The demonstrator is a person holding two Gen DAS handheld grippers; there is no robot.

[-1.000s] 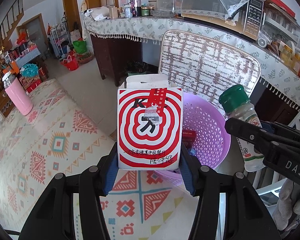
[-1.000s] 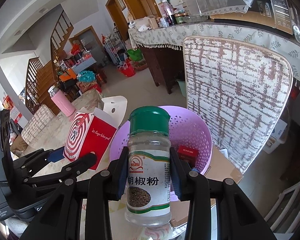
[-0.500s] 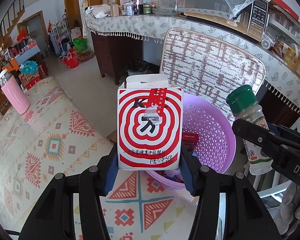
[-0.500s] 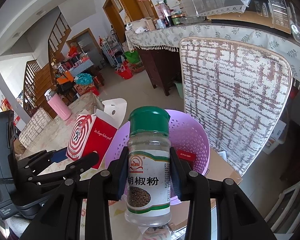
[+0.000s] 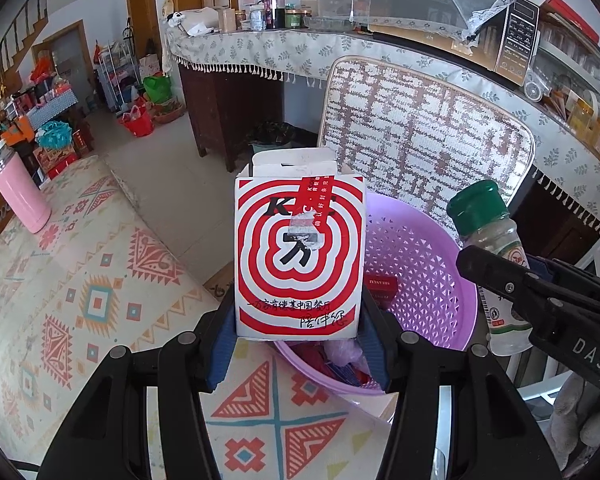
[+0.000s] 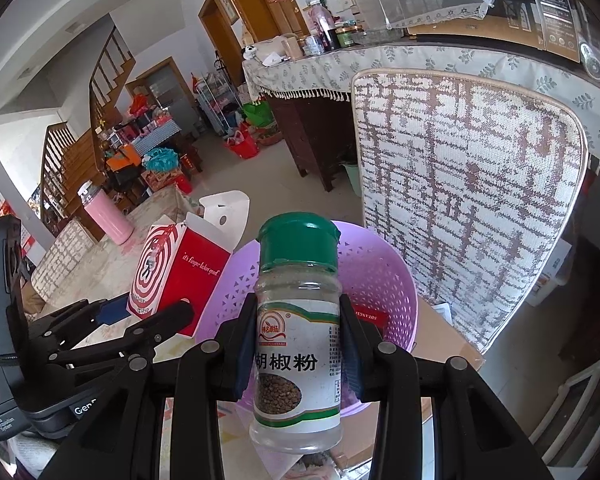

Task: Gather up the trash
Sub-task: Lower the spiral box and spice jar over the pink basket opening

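Two items are gripped: we find the left gripper clamped on the red-and-white carton, now nearer the purple basket, the right gripper pinching the pepper bottle beside its rim, both apparently ready for dropping in.

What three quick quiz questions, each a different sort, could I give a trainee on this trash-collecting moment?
1. True or false: the left gripper holds a red-and-white carton between its fingers.
2. Multiple choice: the spice bottle in the right gripper has a cap that is A) red, B) green, C) white.
3. Short answer: what container sits just beyond both held items, and is anything in it?

Key:
1. True.
2. B.
3. A purple perforated basket; a small red box and other scraps already lie inside.
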